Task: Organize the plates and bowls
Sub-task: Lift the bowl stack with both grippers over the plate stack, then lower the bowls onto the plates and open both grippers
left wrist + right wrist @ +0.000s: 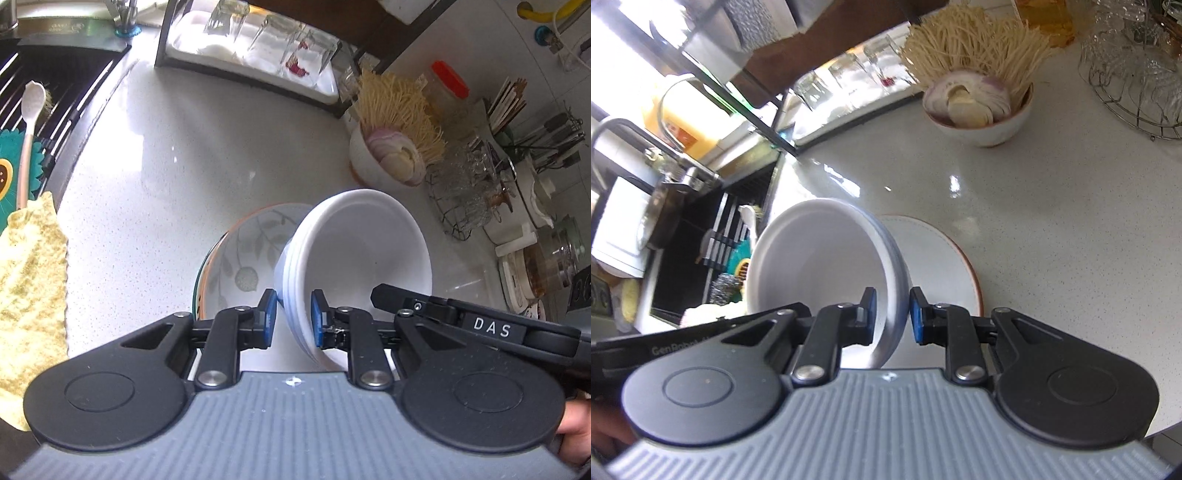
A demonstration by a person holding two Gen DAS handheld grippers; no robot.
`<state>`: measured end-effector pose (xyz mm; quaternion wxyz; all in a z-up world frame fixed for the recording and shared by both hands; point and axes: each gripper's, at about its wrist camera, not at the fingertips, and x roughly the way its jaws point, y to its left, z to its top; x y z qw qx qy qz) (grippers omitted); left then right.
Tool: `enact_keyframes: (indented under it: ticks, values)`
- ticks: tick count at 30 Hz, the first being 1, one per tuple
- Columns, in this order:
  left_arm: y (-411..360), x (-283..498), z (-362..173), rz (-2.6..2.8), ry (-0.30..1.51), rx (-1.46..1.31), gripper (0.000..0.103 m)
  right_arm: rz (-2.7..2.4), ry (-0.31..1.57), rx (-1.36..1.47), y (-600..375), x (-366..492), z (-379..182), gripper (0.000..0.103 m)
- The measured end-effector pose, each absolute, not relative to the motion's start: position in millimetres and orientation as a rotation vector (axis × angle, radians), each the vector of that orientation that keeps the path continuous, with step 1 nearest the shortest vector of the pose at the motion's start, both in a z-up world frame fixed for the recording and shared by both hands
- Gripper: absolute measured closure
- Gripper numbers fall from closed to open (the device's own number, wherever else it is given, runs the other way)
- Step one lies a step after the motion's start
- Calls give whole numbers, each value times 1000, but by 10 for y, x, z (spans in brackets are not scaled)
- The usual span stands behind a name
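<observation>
two grippers share one white bowl stack (354, 254). left wrist: left gripper (293, 319) clamped on its ribbed rim, a leaf-patterned plate (251, 254) just beyond. right wrist: right gripper (891, 314) clamped on the opposite rim (890, 258), stack tilted above a plate (942, 266). best lowered level, both hands together.
</observation>
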<state>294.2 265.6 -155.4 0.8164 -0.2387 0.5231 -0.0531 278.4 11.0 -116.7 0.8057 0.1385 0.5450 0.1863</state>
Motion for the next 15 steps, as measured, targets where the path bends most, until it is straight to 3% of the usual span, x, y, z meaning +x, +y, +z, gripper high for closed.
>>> enact_keyframes:
  ticks: [14, 15]
  values:
    - [2652, 2980, -1798, -120, 1181, -491, 80, 352, 1190, 259, 180, 2718, -1324, 79]
    - [2651, 2982, -1782, -119, 1177, -489, 76, 349, 1190, 264, 166, 2720, -1323, 79]
